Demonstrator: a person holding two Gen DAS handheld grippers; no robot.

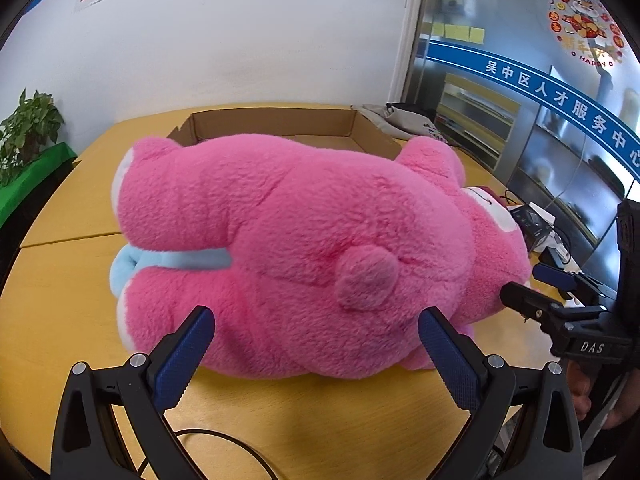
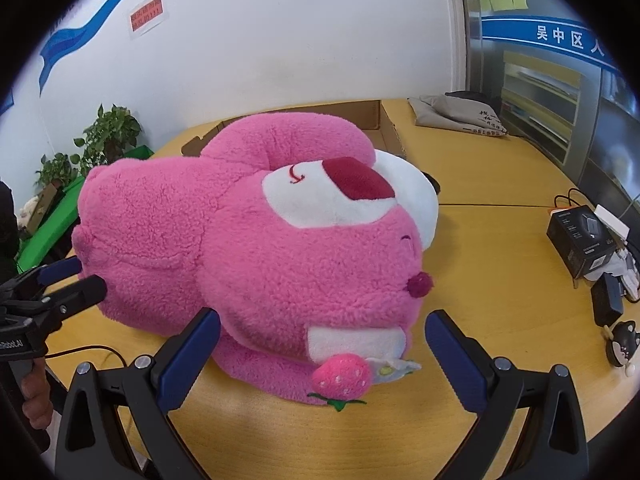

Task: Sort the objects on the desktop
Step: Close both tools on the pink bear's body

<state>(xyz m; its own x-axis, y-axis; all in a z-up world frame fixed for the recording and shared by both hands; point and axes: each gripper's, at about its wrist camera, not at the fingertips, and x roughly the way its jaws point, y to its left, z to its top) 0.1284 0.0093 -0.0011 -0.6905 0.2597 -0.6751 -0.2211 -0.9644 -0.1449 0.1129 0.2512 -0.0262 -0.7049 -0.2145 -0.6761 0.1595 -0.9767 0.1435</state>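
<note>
A large pink plush bear [image 1: 304, 248] lies on its side on the wooden table [image 1: 64, 312]; its back and tail face the left wrist view. Its face, with a plush strawberry [image 2: 340, 376], shows in the right wrist view [image 2: 256, 240]. My left gripper [image 1: 316, 332] is open, its jaws spread just short of the bear's back. My right gripper [image 2: 322, 332] is open at the bear's head, fingers on either side of its chin. The right gripper also shows in the left wrist view [image 1: 528, 286], and the left one in the right wrist view [image 2: 76, 276].
A shallow open cardboard box [image 1: 280, 124] stands behind the bear. A grey cloth bag [image 2: 460, 116] lies at the back right. A black box [image 2: 580, 240], a charger and a small figurine [image 2: 622, 346] sit at the right edge. Potted plants [image 2: 100, 140] stand to the left.
</note>
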